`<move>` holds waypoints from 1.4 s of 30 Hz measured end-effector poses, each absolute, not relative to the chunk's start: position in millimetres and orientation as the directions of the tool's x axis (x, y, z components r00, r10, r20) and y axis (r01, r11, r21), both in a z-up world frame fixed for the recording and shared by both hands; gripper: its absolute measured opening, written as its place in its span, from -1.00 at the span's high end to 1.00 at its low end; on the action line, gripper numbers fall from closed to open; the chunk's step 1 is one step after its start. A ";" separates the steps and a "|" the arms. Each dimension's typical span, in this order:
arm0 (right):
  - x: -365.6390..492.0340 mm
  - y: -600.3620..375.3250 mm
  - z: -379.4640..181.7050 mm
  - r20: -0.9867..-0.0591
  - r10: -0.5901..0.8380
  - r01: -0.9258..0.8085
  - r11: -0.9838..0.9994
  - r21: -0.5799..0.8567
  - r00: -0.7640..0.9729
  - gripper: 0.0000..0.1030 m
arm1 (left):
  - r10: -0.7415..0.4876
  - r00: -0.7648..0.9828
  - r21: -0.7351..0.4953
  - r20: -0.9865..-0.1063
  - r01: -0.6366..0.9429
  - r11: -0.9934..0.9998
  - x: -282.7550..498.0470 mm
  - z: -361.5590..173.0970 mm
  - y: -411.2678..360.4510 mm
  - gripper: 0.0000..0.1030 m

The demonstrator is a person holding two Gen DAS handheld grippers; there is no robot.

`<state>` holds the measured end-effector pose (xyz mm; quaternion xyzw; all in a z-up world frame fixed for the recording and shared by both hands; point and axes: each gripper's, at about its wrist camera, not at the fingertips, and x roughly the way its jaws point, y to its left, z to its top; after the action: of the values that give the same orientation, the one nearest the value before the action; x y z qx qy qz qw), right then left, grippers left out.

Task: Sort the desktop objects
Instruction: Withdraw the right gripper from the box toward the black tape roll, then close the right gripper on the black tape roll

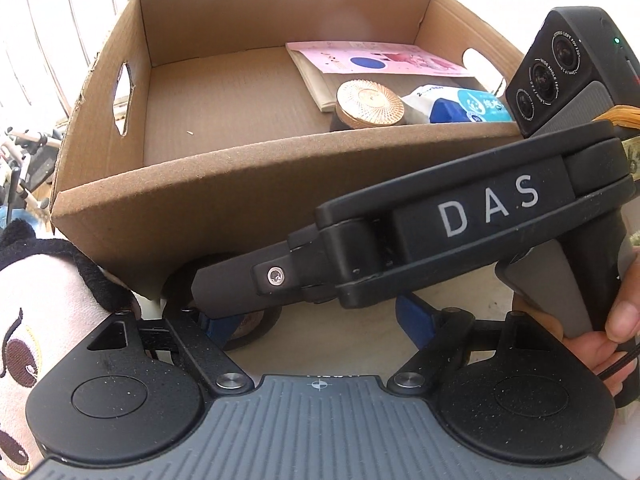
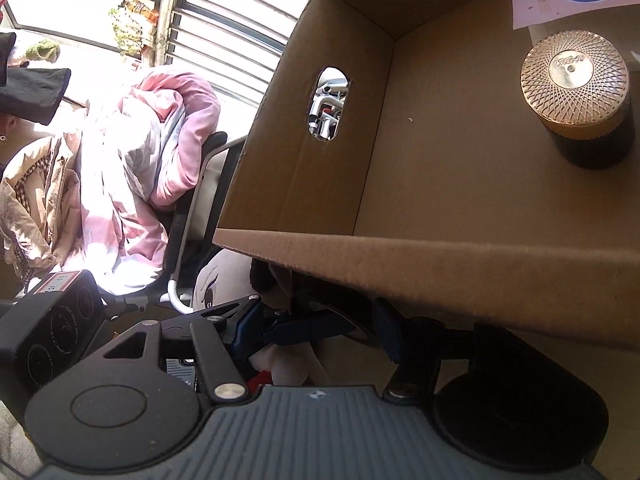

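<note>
Cardboard box at 12 o'clock already holds a gold-lidded jar, pink booklet & wipes pack. Next item, a tape roll, lies on the worktop under the box's near wall. Right hand-held gripper reaches it from 3 o'clock; left hand-held gripper is half open, empty. Can't tell if the right has grip. Next: close, lift over rim.

A lived-in home is suggested — a sunlit room or enclosed balcony. Left of the cardboard box, pink and white bedding is heaped over a chair, with a beige garment beside it. Behind that heap, a barred window and a potted plant are seen — a plush panda lies just beside the box.
</note>
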<state>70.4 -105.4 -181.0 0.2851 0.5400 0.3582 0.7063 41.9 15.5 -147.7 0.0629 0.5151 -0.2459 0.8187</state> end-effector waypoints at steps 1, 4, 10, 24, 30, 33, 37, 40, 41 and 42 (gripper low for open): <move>69.9 -105.9 -180.6 -0.559 0.815 -0.195 0.580 0.791 0.156 -0.24 | -0.343 0.344 -0.157 -0.874 0.470 0.869 40.1 -147.4 21.0 -0.61; 66.8 -110.3 -179.3 -0.556 0.818 -0.186 0.575 0.797 0.148 -0.24 | -0.354 0.335 -0.170 -0.873 0.472 0.865 36.4 -145.7 23.4 -0.62; 52.0 -130.2 -177.3 -0.560 0.814 -0.136 0.578 0.804 0.152 -0.24 | -0.385 0.304 -0.197 -0.872 0.503 0.842 26.3 -143.6 15.1 -0.63; -33.4 -231.1 -176.2 -0.656 0.718 0.165 0.636 0.754 0.232 -0.24 | -0.511 0.068 -0.354 -0.857 0.643 0.679 -25.4 -157.9 -64.2 -0.65; -45.0 -248.3 -177.2 -0.711 0.649 0.229 0.674 0.702 0.272 -0.24 | -0.533 0.032 -0.374 -0.845 0.678 0.633 -35.0 -158.9 -86.0 -0.65; -42.9 -249.2 -172.0 -0.764 0.578 0.230 0.733 0.640 0.286 -0.24 | -0.519 0.057 -0.341 -0.853 0.693 0.636 -38.4 -153.1 -83.8 -0.65; -36.8 -236.8 -161.6 -0.825 0.491 0.160 0.823 0.545 0.281 -0.24 | -0.501 0.127 -0.291 -0.856 0.683 0.670 -39.5 -147.1 -70.1 -0.64; -33.5 -223.5 -156.9 -0.840 0.465 0.112 0.853 0.510 0.278 -0.22 | -0.447 0.163 -0.246 -0.879 0.648 0.721 -34.3 -154.5 -61.2 -0.56; -32.9 -220.0 -156.5 -0.842 0.463 0.102 0.857 0.505 0.278 -0.20 | -0.434 0.165 -0.237 -0.886 0.643 0.728 -32.9 -158.0 -59.9 -0.52; -32.0 -214.5 -155.8 -0.845 0.458 0.089 0.863 0.497 0.274 -0.18 | -0.414 0.173 -0.215 -0.894 0.644 0.734 -30.2 -161.4 -56.1 -0.45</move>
<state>-32.0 -214.5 -155.8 0.2321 0.5901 0.1208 0.7638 -30.2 -56.1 -161.4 0.1065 0.5401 -0.3487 0.7585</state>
